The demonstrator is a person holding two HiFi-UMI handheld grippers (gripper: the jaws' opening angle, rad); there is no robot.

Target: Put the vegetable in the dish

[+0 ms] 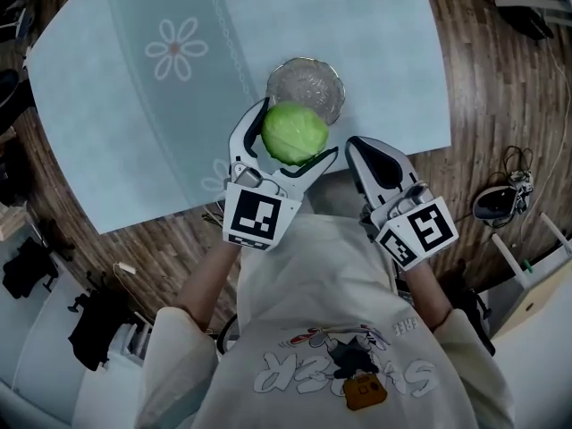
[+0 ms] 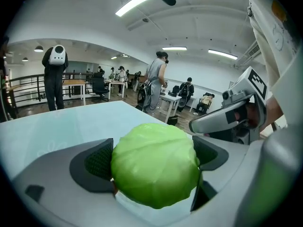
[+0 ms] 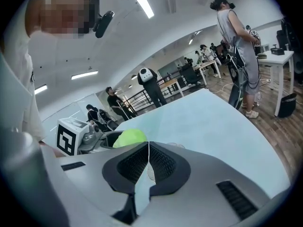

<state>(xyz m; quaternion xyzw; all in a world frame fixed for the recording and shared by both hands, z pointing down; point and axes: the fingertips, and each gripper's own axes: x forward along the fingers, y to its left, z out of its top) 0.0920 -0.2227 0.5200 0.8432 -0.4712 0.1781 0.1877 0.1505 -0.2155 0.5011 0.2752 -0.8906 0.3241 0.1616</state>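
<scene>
A round green cabbage [image 1: 295, 133] is clamped between the jaws of my left gripper [image 1: 288, 147], held in the air near the table's front edge. In the left gripper view the cabbage [image 2: 155, 170] fills the gap between both dark pads. A clear glass dish [image 1: 306, 88] sits on the pale blue tablecloth just beyond the cabbage, partly hidden by it. My right gripper [image 1: 361, 155] hovers to the right of the cabbage with its jaws pressed together and nothing in them. From the right gripper view the cabbage [image 3: 129, 137] shows at left behind the shut pads.
The pale blue tablecloth [image 1: 134, 105] with a flower print covers the table. Wooden floor surrounds it. A headset and cables [image 1: 500, 199] lie on the floor at right. People and desks stand in the room behind the table.
</scene>
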